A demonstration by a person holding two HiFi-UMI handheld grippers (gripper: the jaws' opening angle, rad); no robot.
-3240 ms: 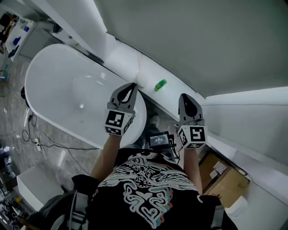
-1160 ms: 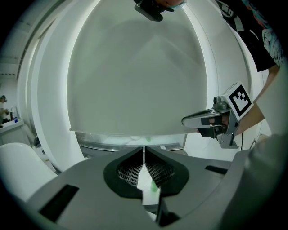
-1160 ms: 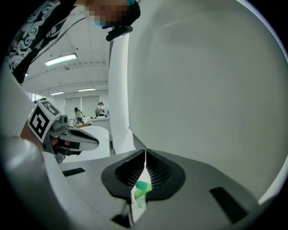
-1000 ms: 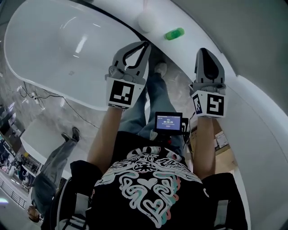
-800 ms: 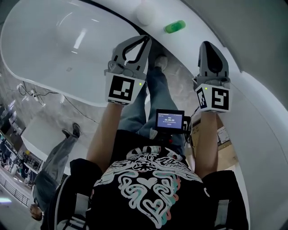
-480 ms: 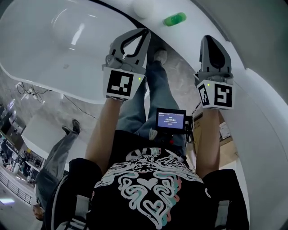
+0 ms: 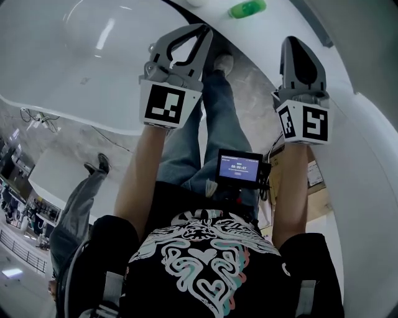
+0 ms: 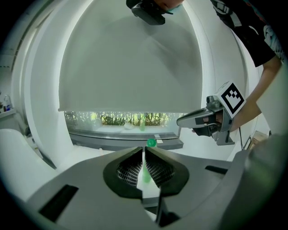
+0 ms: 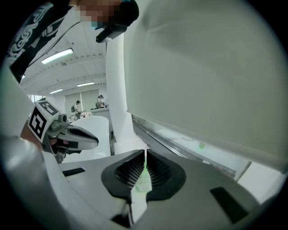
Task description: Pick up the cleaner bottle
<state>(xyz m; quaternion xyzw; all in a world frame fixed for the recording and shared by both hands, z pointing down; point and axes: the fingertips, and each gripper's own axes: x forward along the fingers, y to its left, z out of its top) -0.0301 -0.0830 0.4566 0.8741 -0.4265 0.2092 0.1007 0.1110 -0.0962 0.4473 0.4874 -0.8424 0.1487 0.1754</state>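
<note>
- Cleaner bottle (image 7: pixel 247 8), green, sat on the white ledge (image 7: pixel 277 22) at the far side, just past the bathtub (image 7: pixel 68 68) and well apart from both claws.
- Left claw (image 7: pixel 203 30) and right claw (image 7: pixel 291 41) were both closed and gripping nothing. If they reached the bottle without parting, they would likely knock it over or off the ledge.
- The bathtub's visible part held nothing, and the bottle's fill could not be told.

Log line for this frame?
pre-grasp | left gripper shut, empty | right gripper shut, empty | cleaner bottle on ledge, untouched
</note>
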